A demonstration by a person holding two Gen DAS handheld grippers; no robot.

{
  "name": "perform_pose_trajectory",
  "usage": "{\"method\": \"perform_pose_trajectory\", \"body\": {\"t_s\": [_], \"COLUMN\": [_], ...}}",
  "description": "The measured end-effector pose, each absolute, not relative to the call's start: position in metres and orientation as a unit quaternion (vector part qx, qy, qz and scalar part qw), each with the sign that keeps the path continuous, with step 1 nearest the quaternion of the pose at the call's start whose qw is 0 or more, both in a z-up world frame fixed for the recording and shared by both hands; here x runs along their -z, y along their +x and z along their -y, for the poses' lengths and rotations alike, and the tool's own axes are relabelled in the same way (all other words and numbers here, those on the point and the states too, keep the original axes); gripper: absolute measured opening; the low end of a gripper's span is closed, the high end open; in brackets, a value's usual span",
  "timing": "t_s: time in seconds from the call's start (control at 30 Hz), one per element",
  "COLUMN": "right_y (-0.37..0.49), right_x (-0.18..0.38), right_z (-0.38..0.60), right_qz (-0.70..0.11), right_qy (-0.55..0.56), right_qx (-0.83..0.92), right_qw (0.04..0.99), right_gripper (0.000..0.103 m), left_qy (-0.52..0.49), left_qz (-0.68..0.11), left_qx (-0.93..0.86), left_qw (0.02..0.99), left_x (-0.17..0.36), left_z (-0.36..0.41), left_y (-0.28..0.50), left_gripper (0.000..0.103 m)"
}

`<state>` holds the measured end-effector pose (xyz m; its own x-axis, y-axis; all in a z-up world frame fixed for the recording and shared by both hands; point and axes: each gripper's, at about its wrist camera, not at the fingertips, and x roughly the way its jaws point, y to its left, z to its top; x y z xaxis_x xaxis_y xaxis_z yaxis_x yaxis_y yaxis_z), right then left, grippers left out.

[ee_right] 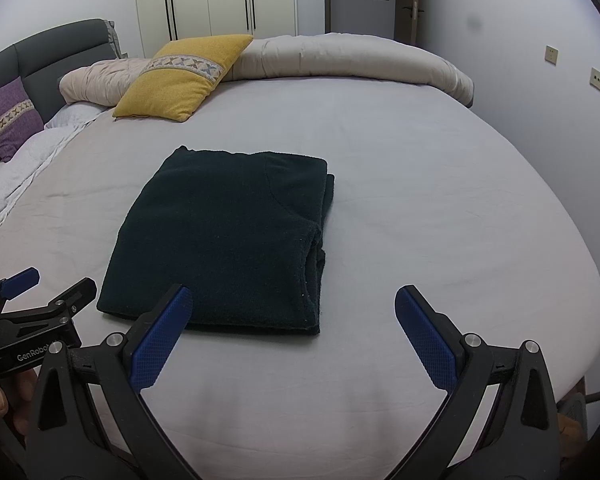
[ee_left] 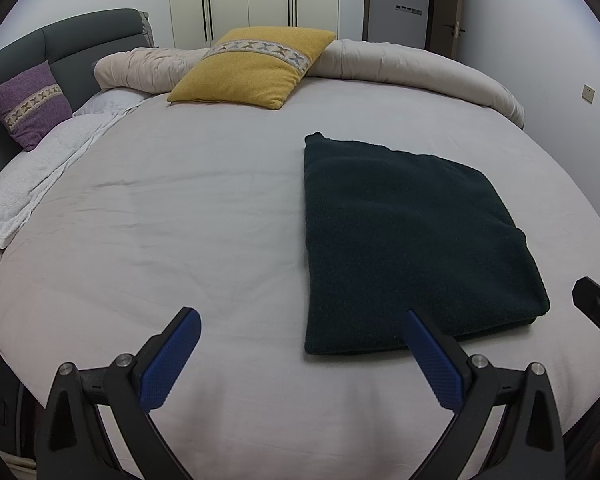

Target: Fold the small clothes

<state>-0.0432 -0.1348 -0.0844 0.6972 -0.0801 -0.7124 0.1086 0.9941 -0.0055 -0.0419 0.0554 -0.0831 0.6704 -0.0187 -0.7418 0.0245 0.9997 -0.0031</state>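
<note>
A dark green knitted garment (ee_left: 408, 240) lies folded into a flat rectangle on the pale bed sheet (ee_left: 188, 216); in the right wrist view it (ee_right: 220, 240) sits just ahead and to the left. My left gripper (ee_left: 302, 332) is open and empty, its right finger over the garment's near edge. My right gripper (ee_right: 292, 312) is open and empty, just in front of the garment's near right corner. The left gripper also shows at the left edge of the right wrist view (ee_right: 40, 292).
A yellow cushion (ee_left: 252, 66) and a rolled beige duvet (ee_left: 412, 64) lie at the far side of the bed. A purple cushion (ee_left: 30, 104) leans on the dark headboard (ee_left: 84, 40) at left, beside white pillows (ee_left: 32, 176). Wardrobe and door stand behind.
</note>
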Motion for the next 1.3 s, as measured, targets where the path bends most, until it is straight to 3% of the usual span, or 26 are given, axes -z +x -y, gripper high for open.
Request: {"method": "perform_pose_trajectory", "body": {"t_s": [1.3], "right_y": [-0.0471], "right_x": [0.0868], "right_z": [0.1325], "right_qz": [-0.388], "right_qy": [0.024], "right_qx": [0.046], "right_qw": [0.92], "right_gripper": [0.103], "left_qy": [0.002], "left_qz": [-0.404], "left_qx": [0.016], "left_qw": [0.915], "left_x": [0.087], "left_z": [-0.058], "left_y": [-0.049], "left_gripper": [0.103]}}
